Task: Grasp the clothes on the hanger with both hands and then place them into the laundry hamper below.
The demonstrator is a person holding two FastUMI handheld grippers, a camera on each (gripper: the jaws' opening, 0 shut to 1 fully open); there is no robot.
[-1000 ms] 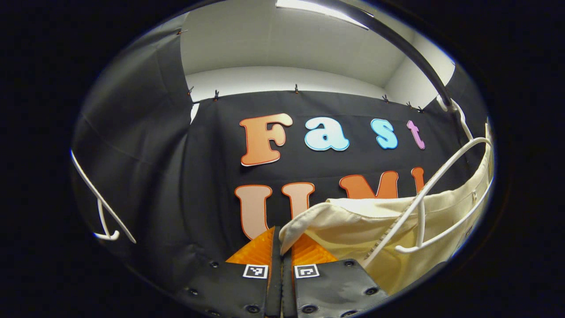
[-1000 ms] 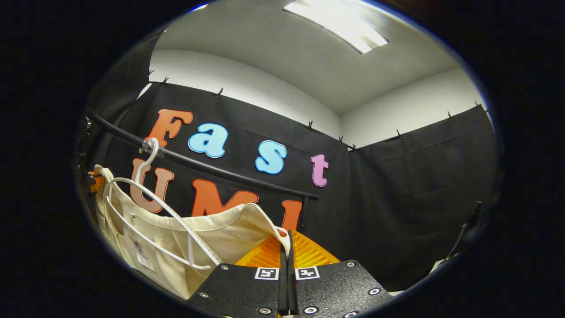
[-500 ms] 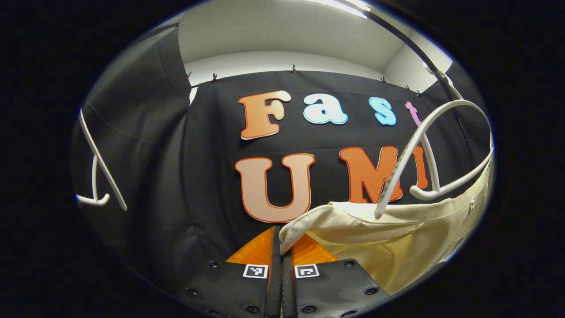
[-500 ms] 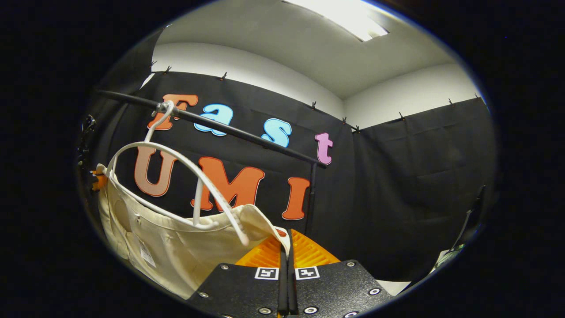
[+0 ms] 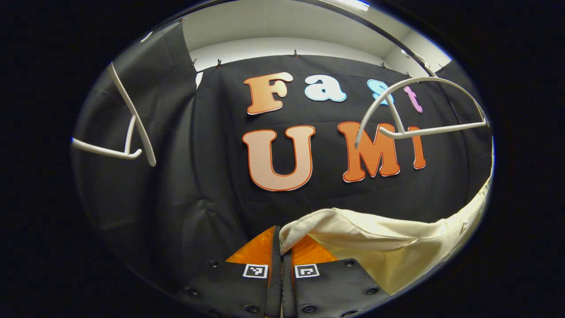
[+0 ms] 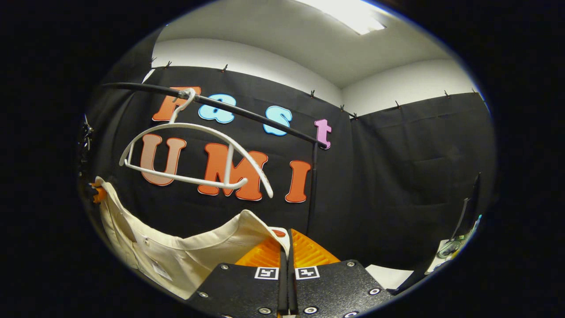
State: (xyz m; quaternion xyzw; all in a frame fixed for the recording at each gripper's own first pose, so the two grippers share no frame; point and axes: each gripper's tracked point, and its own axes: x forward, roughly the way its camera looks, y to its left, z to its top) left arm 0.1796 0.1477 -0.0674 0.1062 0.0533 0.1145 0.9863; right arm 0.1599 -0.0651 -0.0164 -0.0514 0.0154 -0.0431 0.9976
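Honestly, both tongs, left (image 5: 281,240) and right (image 6: 287,243), were clamped on the cream garment's (image 5: 397,238) edges, low in frame beneath the bare hanger (image 6: 194,154); soft, light, floppy stuff, so edge grips seemed right.

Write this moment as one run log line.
left tongs: shut on garment | right tongs: shut on garment | hanger: bare, on rail

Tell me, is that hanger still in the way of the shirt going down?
No. The hanger hangs bare on the rail, above the shirt and apart from it. Both grippers' jaws pinch the shirt. The hamper is out of view.
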